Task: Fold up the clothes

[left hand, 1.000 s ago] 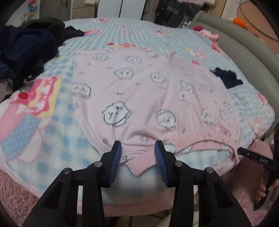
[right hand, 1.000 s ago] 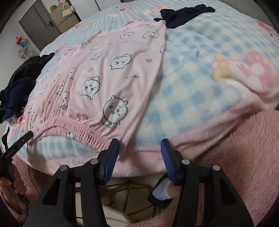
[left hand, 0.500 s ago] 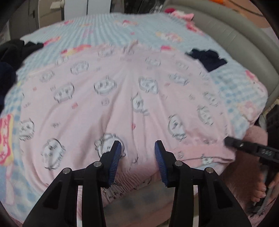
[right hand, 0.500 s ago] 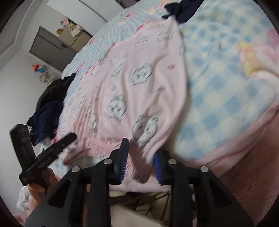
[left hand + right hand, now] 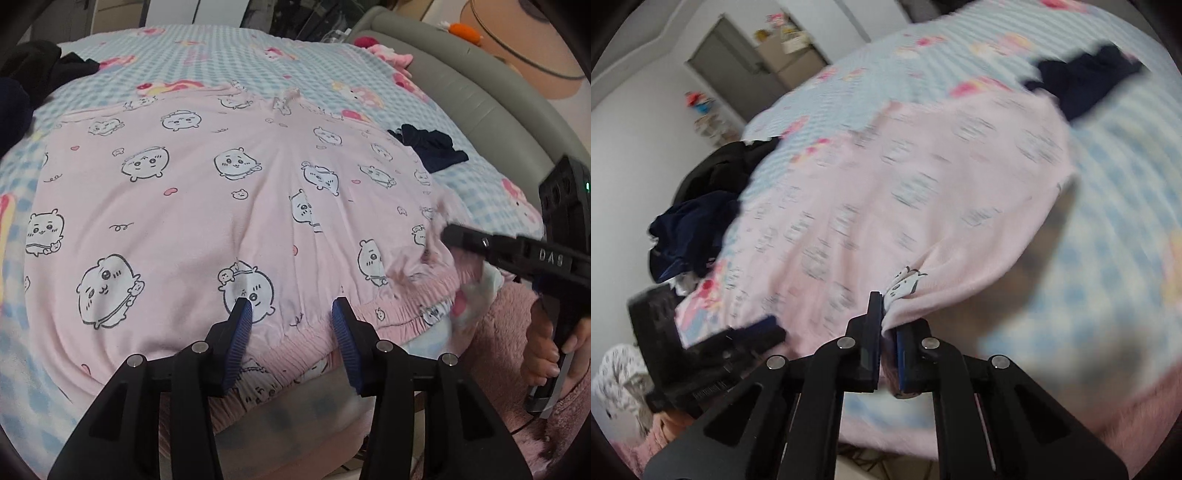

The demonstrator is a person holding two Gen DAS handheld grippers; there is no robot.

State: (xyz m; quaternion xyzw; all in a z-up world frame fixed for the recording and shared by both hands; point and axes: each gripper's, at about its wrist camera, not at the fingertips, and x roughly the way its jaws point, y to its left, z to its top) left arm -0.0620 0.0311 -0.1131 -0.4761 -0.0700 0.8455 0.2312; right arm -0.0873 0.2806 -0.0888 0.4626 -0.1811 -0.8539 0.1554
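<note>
The pink trousers (image 5: 229,206) are spread flat on the bed (image 5: 229,48), waistband at the near edge; the right gripper (image 5: 888,332), spread a second ago, is now pinched on the waistband corner, which is lifted; the left gripper (image 5: 291,321) is kept spread over the waistband; a fold is judged under way.

Your pink cartoon-print pajama pants (image 5: 207,206) lie spread flat on the checkered blanket (image 5: 229,48), elastic waistband (image 5: 413,306) at its near edge.
</note>
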